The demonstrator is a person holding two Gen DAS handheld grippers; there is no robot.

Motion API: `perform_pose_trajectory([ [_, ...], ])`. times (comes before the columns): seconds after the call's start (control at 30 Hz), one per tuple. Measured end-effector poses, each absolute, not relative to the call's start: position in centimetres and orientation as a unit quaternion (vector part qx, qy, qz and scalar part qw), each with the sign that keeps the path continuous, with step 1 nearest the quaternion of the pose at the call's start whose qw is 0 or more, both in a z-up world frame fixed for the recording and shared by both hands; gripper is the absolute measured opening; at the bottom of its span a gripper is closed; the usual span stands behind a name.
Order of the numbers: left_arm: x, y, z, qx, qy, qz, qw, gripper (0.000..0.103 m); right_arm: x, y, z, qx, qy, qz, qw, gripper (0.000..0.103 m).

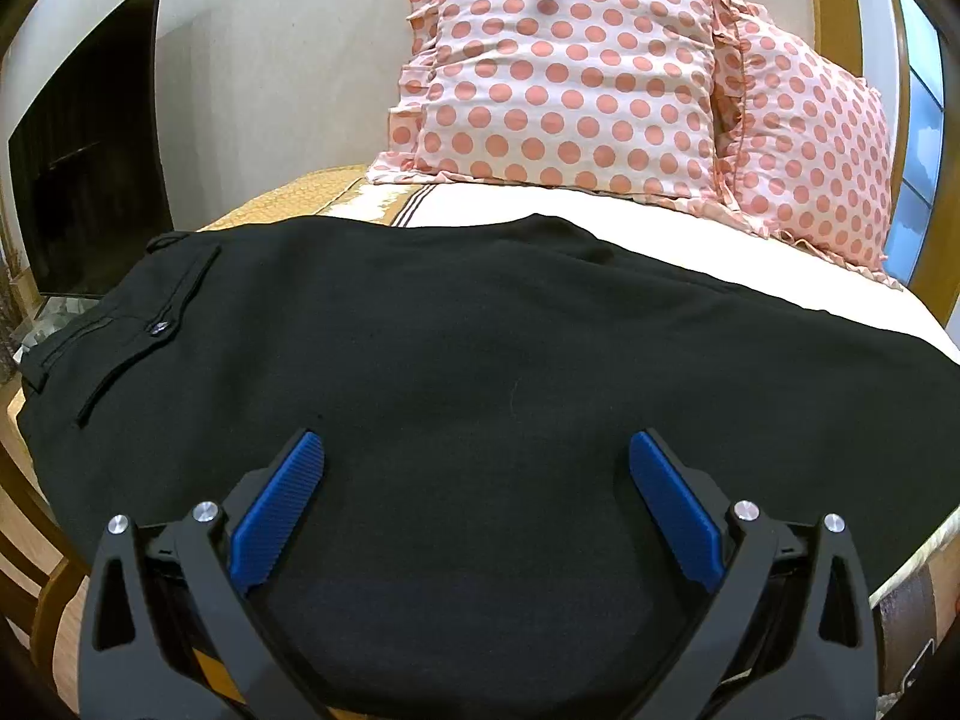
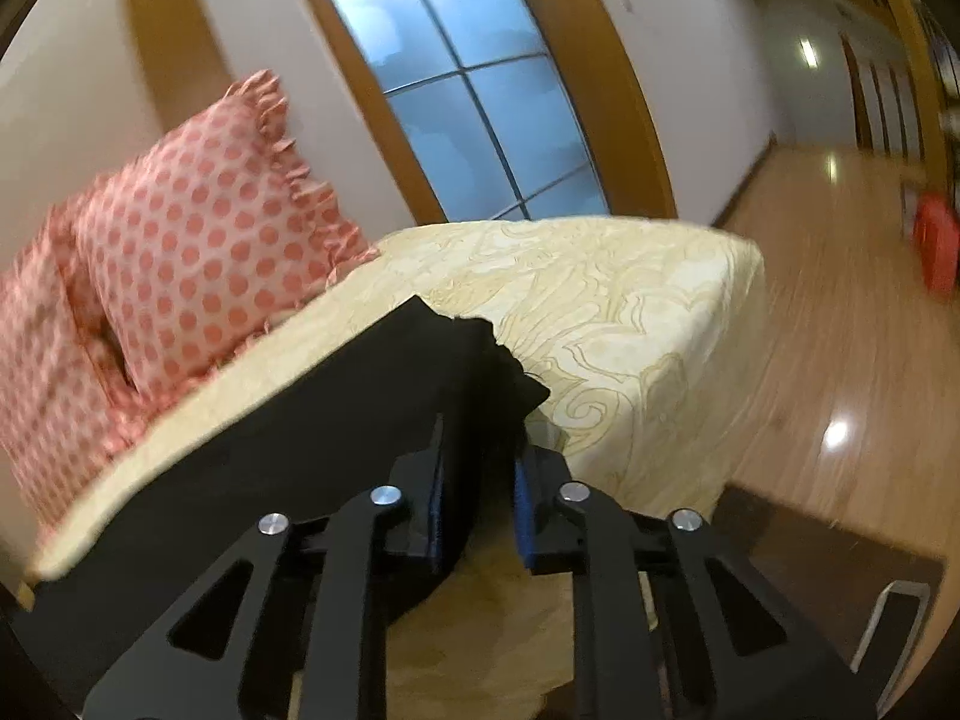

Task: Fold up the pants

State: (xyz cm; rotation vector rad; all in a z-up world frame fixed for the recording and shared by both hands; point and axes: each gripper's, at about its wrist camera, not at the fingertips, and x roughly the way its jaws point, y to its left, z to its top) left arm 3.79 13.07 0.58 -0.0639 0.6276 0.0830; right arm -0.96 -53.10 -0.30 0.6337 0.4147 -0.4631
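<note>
Black pants (image 1: 456, 360) lie spread across the bed, with the waistband and a buttoned back pocket (image 1: 159, 329) at the left. My left gripper (image 1: 477, 450) hovers over the near part of the cloth, open, its blue pads (image 1: 279, 510) wide apart with nothing pinched between them. In the right wrist view the leg end of the pants (image 2: 372, 402) reaches toward the bed's corner. My right gripper (image 2: 480, 450) is shut on a bunched fold of that black cloth, which sticks out past the fingertips.
Two pink polka-dot pillows (image 1: 564, 66) stand at the head of the bed (image 2: 630, 312), which has a cream patterned cover. A dark TV screen (image 1: 90, 168) is at the left. Wooden floor (image 2: 840, 312), a red object (image 2: 936, 246) and a tall window (image 2: 468, 84) lie to the right.
</note>
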Motion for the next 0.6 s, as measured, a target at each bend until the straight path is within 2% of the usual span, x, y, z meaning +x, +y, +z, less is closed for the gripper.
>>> perform_pose_trajectory([
  [0.23, 3.7, 13.1, 0.6, -0.034, 0.307, 0.041, 0.95, 0.101, 1.4, -49.1, 4.3, 0.284, 0.167, -0.146, 0.933, 0.009],
  [0.4, 3.7, 13.2, 0.6, -0.034, 0.303, 0.042, 0.951, 0.101, 5.5, -40.4, 9.3, 0.253, 0.144, 0.01, 0.957, 0.009],
  [0.5, 3.7, 13.1, 0.6, -0.035, 0.303, 0.044, 0.951, 0.101, 7.8, -32.9, 10.3, 0.233, 0.16, 0.129, 0.951, 0.009],
  [0.6, 3.7, 13.1, 0.6, -0.035, 0.302, 0.044, 0.952, 0.101, 9.0, -25.1, 8.5, 0.207, 0.213, 0.235, 0.925, 0.009],
])
